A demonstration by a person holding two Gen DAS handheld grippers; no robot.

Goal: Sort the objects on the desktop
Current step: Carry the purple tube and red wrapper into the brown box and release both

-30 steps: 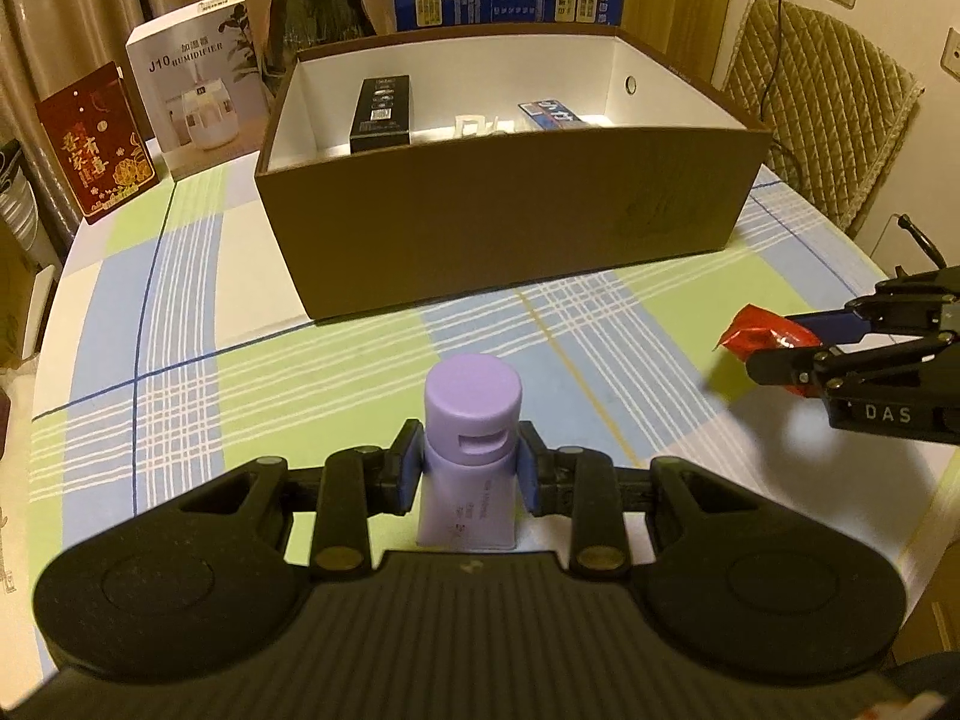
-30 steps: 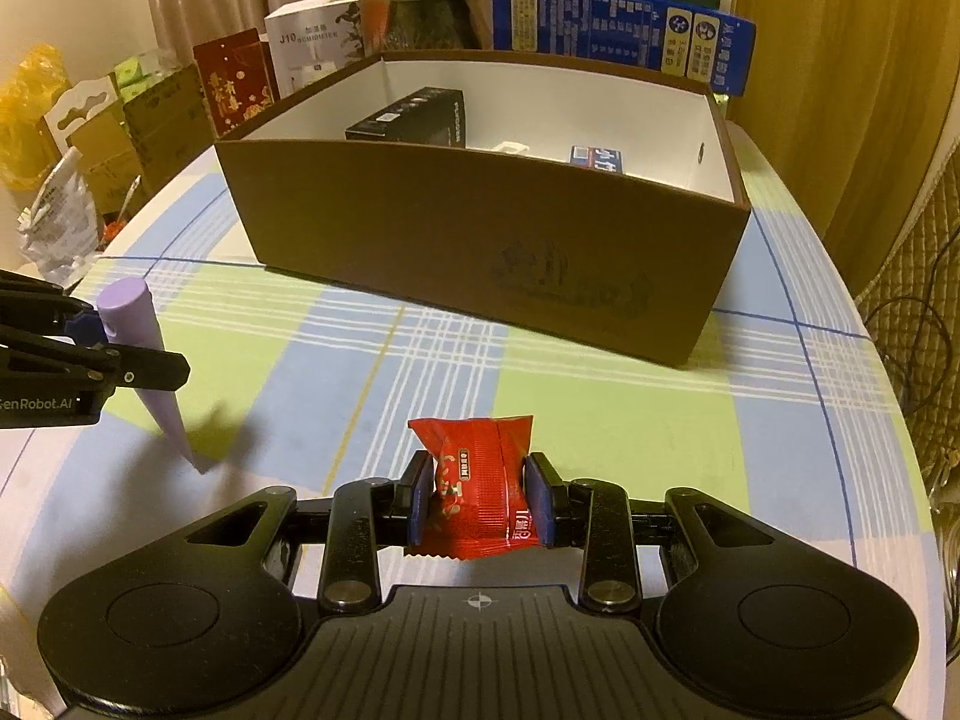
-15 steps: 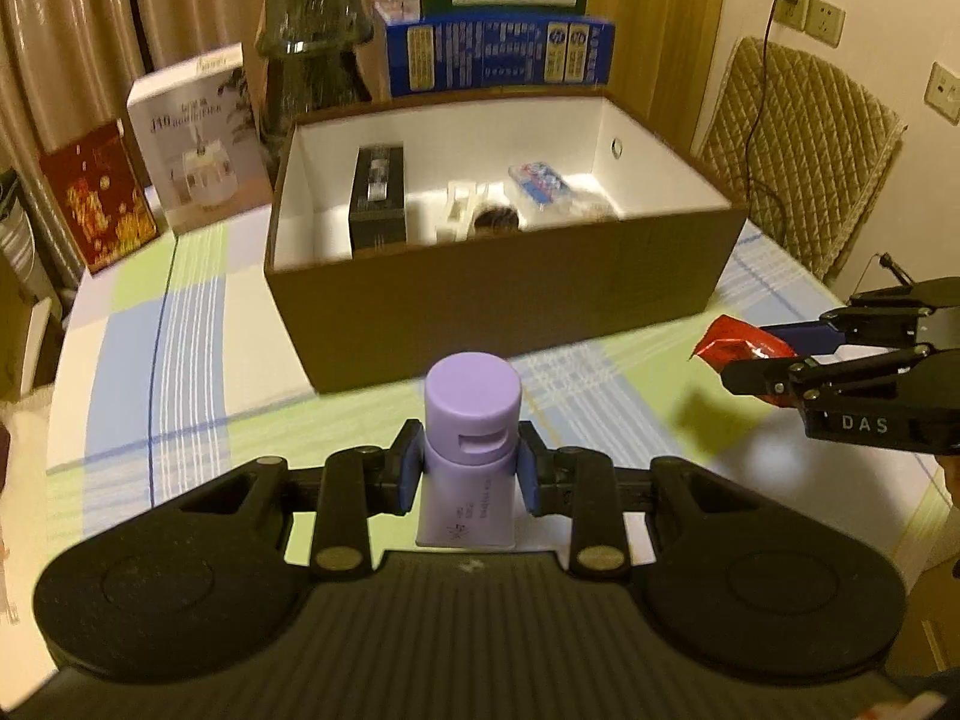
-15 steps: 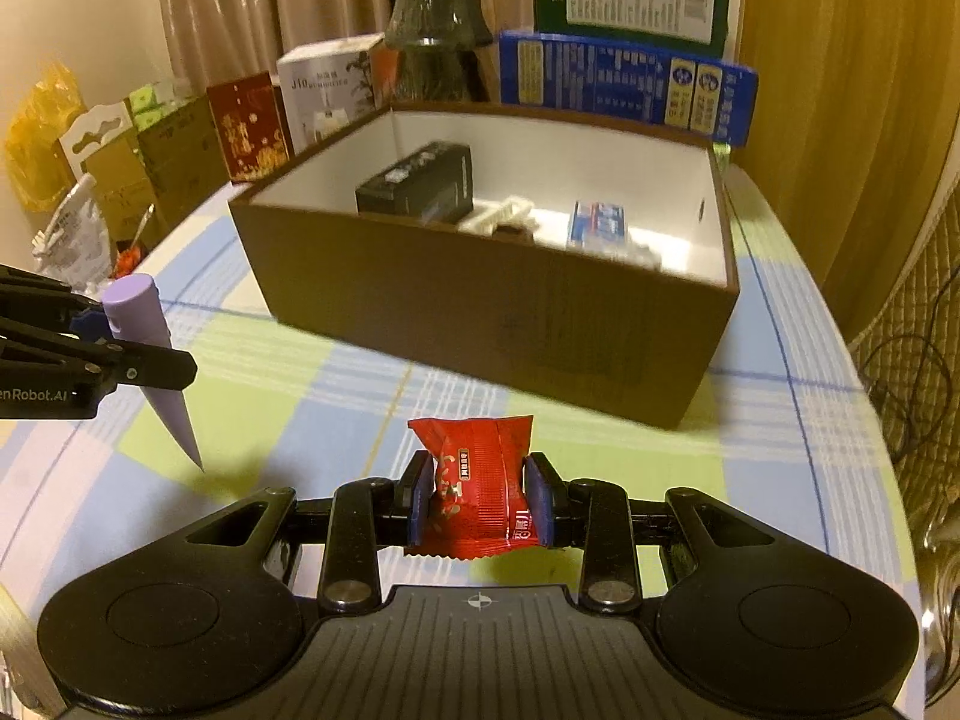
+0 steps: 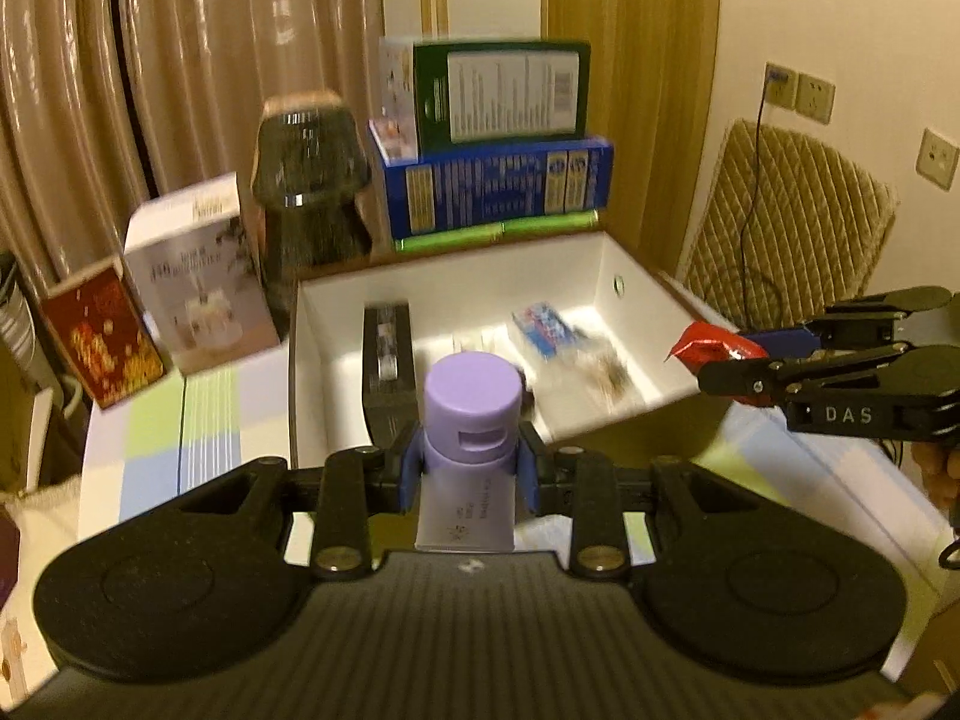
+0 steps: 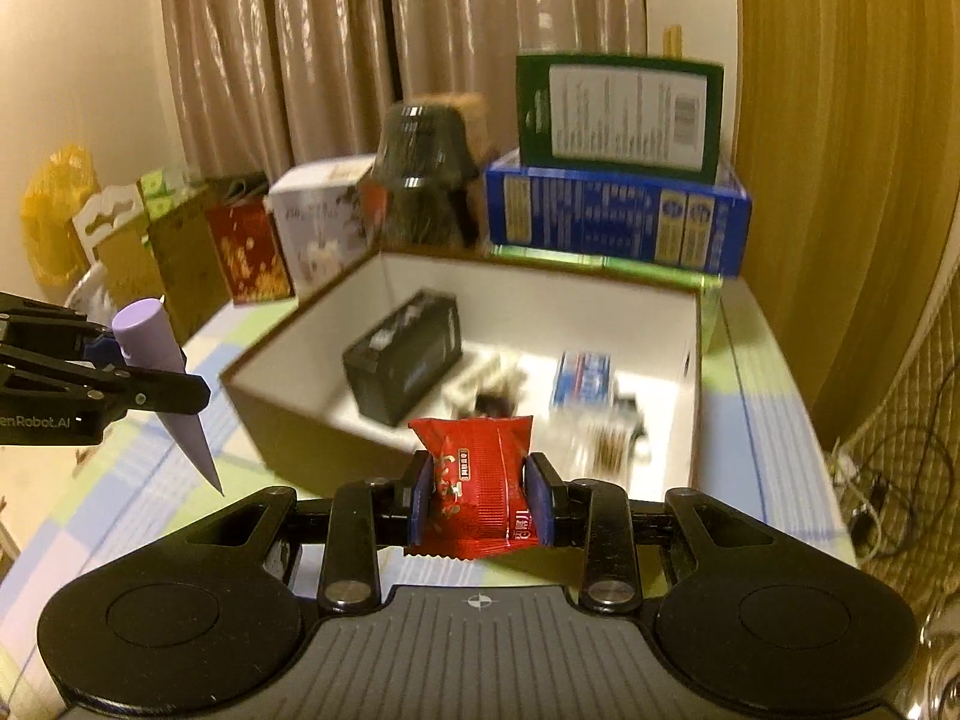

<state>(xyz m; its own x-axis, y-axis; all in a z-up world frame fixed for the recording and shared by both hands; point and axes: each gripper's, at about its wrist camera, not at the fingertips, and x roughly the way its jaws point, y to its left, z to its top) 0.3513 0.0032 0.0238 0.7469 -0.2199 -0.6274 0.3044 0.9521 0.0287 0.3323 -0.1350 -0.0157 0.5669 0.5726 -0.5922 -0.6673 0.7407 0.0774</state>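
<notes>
Two items are in hand at once: the left gripper (image 5: 470,474) has its jaws clamped narrowly on a lilac tube (image 5: 470,420), cap uppermost, and the right gripper (image 6: 478,501) has its jaws pressed against the sides of a red snack packet (image 6: 477,483). A second ago both views looked across the checked cloth of the bench (image 6: 774,414) at the brown front wall of the cardboard box (image 5: 636,300), with only the tops of its contents showing. Now both cameras look down over that wall into the white interior, so both hands have risen and come forward, and the near wall has nearly dropped out of the left view. In the right wrist view the tube hangs at the left edge of the frame, its pointed tail clear of the cloth, and in the left wrist view the packet sits at the right edge, level with the box's right rim. Inside the box lie a black carton (image 6: 405,360) toward the left, a blue and white packet (image 6: 582,378) right of centre and some small blurred pieces I cannot identify. For the sorting, this looks like the carry stage nearly done: both items seem high enough to pass over the wall, and what remains is to bring them over bare floor of the box and release them.
</notes>
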